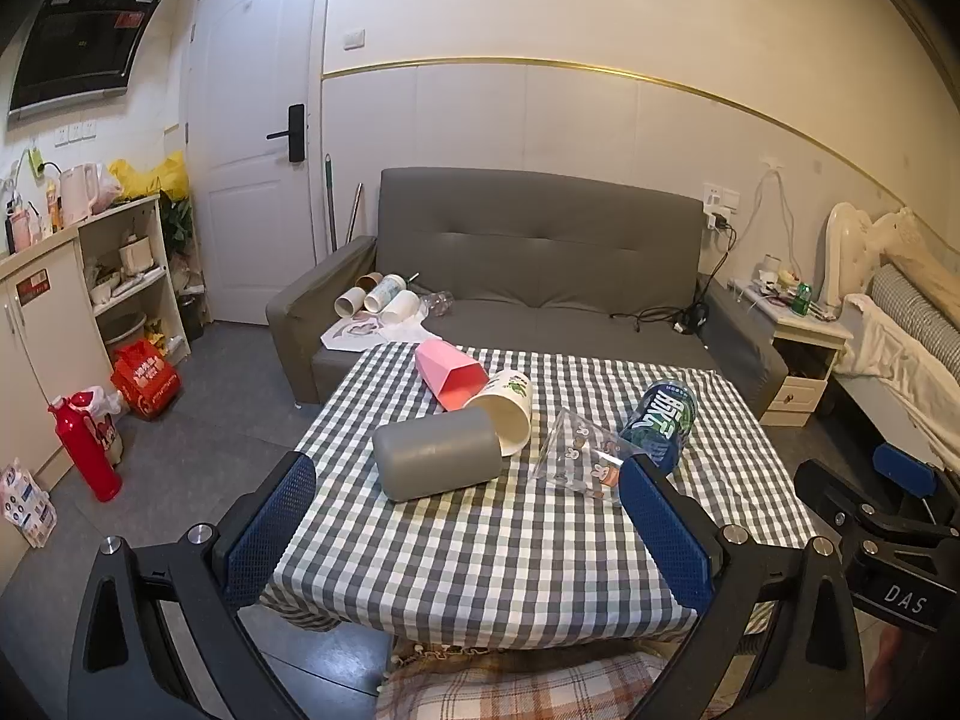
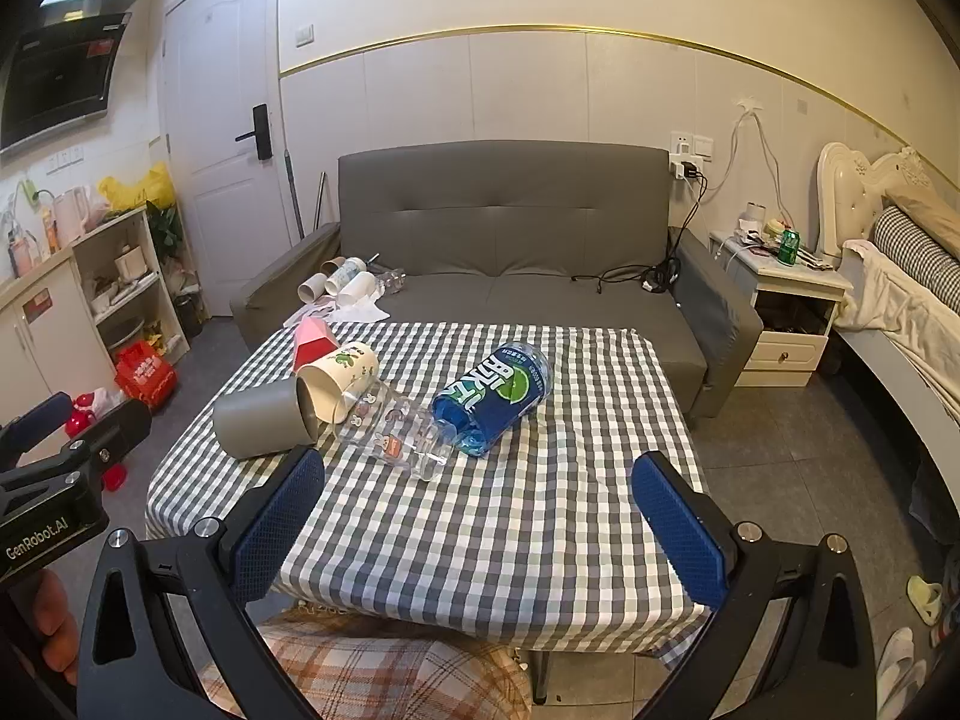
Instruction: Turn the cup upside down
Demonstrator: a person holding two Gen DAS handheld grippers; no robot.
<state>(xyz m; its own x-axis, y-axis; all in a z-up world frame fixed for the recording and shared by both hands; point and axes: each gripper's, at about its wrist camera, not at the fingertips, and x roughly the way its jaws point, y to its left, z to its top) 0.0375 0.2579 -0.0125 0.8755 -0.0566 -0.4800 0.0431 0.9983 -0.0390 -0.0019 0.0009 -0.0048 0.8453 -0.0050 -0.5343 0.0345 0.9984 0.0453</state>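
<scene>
1. The table (image 1: 480, 564) in its grey-and-white check cloth is the biggest thing ahead of both my jaws; its near edge runs just under my fingertips, and all five cups lie on their sides in a cluster on the far half.

2. The grey cup (image 1: 438, 453) is the bulkiest. It lies straight ahead of my left gripper (image 1: 474, 534), inside the span of the jaws, with its long axis running across them. In the left view the closed base faces my left finger and the mouth points right, toward the cream cup.

3. The blue printed cup (image 2: 495, 396) lies ahead of my right gripper (image 2: 480, 534), nearly centred between the jaws, with its axis slanting away and to the right.

4. The clear cup (image 2: 396, 435) lies just left of the blue one, touching or nearly so. It is the cup closest to my right jaws.

5. The cream cup (image 1: 504, 411) sits behind the grey one, mouth toward me, and the pink cup (image 1: 450, 378) lies farther back still — both beyond easy reach for now.

6. Both pairs of jaws stand wide open and empty, with nothing between the pads.

7. My judgement: the left hand is nearer the grey cup, the right nearer the clear one — either needs a grip across the barrel, then a turn to bring the mouth down.
</scene>
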